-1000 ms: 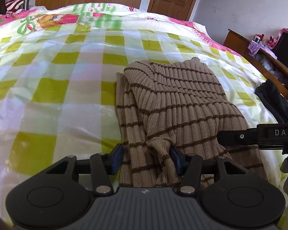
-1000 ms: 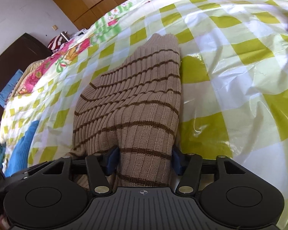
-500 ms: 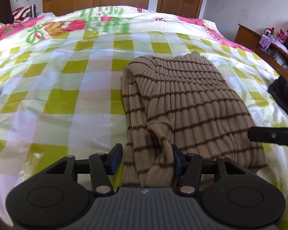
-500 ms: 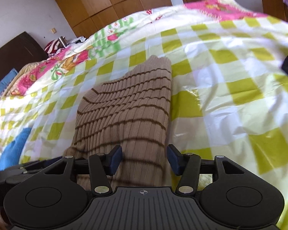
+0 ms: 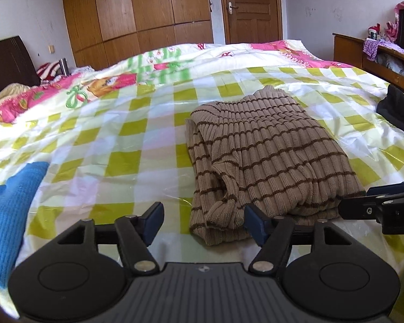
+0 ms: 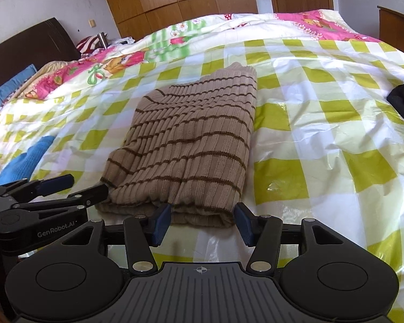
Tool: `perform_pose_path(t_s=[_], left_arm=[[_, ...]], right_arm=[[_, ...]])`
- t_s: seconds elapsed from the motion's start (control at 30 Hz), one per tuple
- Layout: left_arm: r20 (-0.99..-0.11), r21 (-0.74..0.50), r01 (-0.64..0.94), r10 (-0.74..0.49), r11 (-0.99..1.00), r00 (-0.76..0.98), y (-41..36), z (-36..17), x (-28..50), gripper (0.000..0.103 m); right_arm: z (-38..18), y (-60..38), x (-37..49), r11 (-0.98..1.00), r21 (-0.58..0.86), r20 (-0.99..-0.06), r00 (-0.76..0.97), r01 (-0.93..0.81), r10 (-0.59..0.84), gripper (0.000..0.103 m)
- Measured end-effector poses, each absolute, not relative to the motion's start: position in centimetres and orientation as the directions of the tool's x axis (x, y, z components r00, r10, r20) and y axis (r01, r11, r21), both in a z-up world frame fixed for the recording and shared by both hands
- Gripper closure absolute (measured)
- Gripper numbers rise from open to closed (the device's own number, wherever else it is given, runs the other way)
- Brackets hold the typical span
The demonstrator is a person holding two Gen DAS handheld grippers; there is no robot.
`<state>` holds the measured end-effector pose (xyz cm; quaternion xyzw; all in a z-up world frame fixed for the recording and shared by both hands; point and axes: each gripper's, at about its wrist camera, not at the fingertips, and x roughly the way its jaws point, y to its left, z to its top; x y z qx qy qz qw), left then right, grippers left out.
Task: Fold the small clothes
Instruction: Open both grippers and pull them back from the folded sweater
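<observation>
Sweater (image 5: pixel 269 156), tan ribbed knit with thin dark brown stripes, lies folded into a thick rectangle on the yellow-and-white checked bedspread (image 5: pixel 115 145). In the left wrist view, the left gripper (image 5: pixel 203 222) has let go: half a second ago its jaws pinched the near left corner, and now they stand apart with the near folded edge just beyond them, the right pad close to the cloth. A loose cuff bulges from the near left fold, so the stack is not quite flat. The right gripper (image 5: pixel 363 202) shows at the right edge beside the near right corner. A blue knit garment (image 5: pixel 10 210) lies near left, and a black garment (image 5: pixel 398 113) far right.

In the right wrist view, the right gripper (image 6: pixel 202 223) has likewise released; its jaws are spread wide and empty, with the sweater (image 6: pixel 188 145) resting just past the pads. The left gripper (image 6: pixel 67 188), also spread, sits at the near left corner. The bedspread (image 6: pixel 323 134) is glossy and crinkled. By my reading, this fold is finished and both tools are backing away, with the blue garment (image 6: pixel 21 161) a likely next piece.
</observation>
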<state>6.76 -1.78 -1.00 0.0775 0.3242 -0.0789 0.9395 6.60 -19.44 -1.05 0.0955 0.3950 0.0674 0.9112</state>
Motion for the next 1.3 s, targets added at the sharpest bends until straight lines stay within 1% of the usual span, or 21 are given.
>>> perform_pose_path(t_s=[0.07, 0.43, 0.6, 0.67, 0.87, 0.97, 1.1, 1.3], left_arm=[[-0.619, 0.096, 0.207, -0.105, 0.974, 0.779, -1.9, -1.0, 6.3, 0.018], [-0.617, 0.075, 0.194, -0.108, 0.978, 0.78, -2.0, -0.9, 5.0, 0.013], [-0.618, 0.047, 0.191, -0.121, 0.981, 0.777, -1.9, -0.7, 4.6, 0.006], [-0.633, 0.028, 0.19, -0.129, 0.981, 0.763, -1.9, -0.8, 4.7, 0.0], [-0.69, 0.025, 0.152, -0.092, 0.988, 0.718, -1.7, -1.5, 4.9, 0.0], [-0.708, 0.014, 0.146, -0.093, 0.989, 0.7, -1.6, -1.7, 4.9, 0.0], [-0.722, 0.011, 0.153, -0.098, 0.988, 0.685, -1.7, -1.7, 4.6, 0.0], [-0.742, 0.039, 0.166, -0.083, 0.985, 0.665, -2.2, -1.8, 4.3, 0.0]], right_arm=[[-1.1, -19.3, 6.0, 0.972, 0.231, -0.704, 0.682, -0.045, 0.199, 0.051], [-0.9, -18.0, 4.5, 0.972, 0.226, -0.694, 0.69, -0.063, 0.207, 0.051], [-1.0, -18.0, 4.2, 0.971, 0.23, -0.695, 0.688, -0.062, 0.208, 0.051], [-1.1, -17.9, 4.1, 0.971, 0.231, -0.696, 0.687, -0.064, 0.211, 0.051], [-1.2, -17.9, 3.6, 0.971, 0.233, -0.696, 0.689, -0.049, 0.202, 0.05], [-1.6, -18.0, 3.3, 0.978, 0.208, -0.709, 0.684, -0.034, 0.175, 0.05], [-2.3, -18.3, 3.2, 0.978, 0.21, -0.729, 0.664, -0.014, 0.167, 0.05], [-2.4, -18.1, 2.9, 0.98, 0.198, -0.731, 0.662, -0.024, 0.164, 0.05]])
